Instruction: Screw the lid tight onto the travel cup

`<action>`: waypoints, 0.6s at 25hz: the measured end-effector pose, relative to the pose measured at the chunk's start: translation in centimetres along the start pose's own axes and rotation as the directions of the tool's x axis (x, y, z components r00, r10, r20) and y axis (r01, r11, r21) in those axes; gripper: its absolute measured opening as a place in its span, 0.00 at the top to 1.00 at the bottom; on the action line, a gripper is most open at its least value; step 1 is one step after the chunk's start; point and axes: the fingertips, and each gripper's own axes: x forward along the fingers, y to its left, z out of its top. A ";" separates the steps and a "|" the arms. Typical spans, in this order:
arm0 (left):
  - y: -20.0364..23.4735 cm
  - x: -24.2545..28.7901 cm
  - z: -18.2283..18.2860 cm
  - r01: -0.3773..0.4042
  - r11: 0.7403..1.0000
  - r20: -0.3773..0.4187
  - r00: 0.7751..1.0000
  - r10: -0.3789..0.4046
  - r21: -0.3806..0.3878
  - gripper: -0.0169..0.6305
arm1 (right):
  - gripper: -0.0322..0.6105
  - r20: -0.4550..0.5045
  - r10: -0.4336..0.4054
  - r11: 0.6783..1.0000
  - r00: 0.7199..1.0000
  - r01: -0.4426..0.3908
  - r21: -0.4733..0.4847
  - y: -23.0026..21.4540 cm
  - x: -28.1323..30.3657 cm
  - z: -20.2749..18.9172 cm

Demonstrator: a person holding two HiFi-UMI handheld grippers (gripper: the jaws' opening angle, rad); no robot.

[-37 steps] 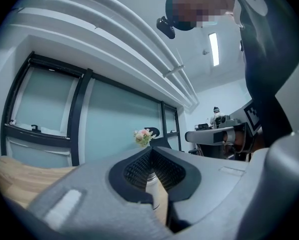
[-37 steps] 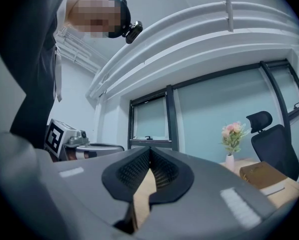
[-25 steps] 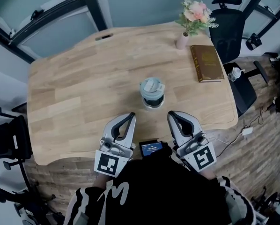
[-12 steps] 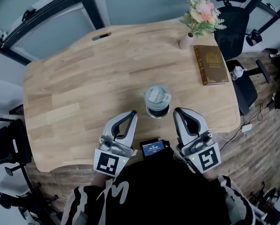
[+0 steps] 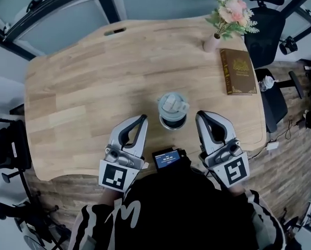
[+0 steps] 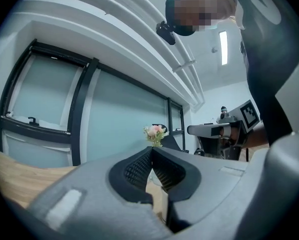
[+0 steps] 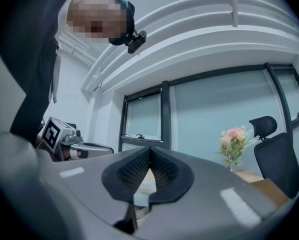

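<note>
The travel cup (image 5: 172, 111) stands upright on the wooden table (image 5: 82, 87) near its front edge, a pale blue-grey lid resting on top. My left gripper (image 5: 143, 117) lies level just left of the cup, jaws shut with nothing between them. My right gripper (image 5: 199, 114) lies level just right of the cup, also shut and empty. Neither touches the cup. In the left gripper view the pads (image 6: 139, 168) meet at the tips. In the right gripper view a sliver of the cup (image 7: 141, 185) shows behind the closed pads (image 7: 162, 170).
A brown book (image 5: 237, 71) lies at the table's right side, with a vase of pink flowers (image 5: 214, 40) behind it. A black office chair (image 5: 267, 27) stands beyond the far right corner. A small screen device (image 5: 166, 159) sits at my chest between the grippers.
Both grippers have moved forward and a little apart, from short of the cup to either side of it. Their jaws stayed shut. The cup has not moved.
</note>
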 end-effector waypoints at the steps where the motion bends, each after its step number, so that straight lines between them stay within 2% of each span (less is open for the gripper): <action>1: 0.0 -0.2 -0.2 -0.004 1.000 -0.006 1.000 0.004 -0.001 0.97 | 0.95 0.003 0.014 1.000 1.000 -0.014 -0.002 -0.1 0.1 0.2; 5: 0.1 -0.3 -0.7 -0.002 1.000 -0.026 1.000 0.002 -0.015 0.97 | 0.95 0.009 0.064 0.998 0.998 -0.064 0.008 -0.3 0.6 0.2; 9: -0.4 -0.2 -1.3 0.022 0.999 -0.053 0.998 -0.024 -0.033 0.81 | 0.95 0.000 0.135 0.990 0.991 -0.135 0.035 -0.1 1.0 -0.3; 11: -0.8 -0.1 -1.4 0.040 0.999 -0.056 0.998 -0.042 -0.036 0.73 | 0.83 -0.003 0.181 0.982 0.983 -0.181 0.052 0.4 1.3 -0.3; 15: -1.4 0.0 -1.7 0.078 0.996 -0.063 0.995 -0.081 -0.044 0.59 | 0.64 -0.007 0.229 0.971 0.973 -0.227 0.077 0.6 2.0 -0.3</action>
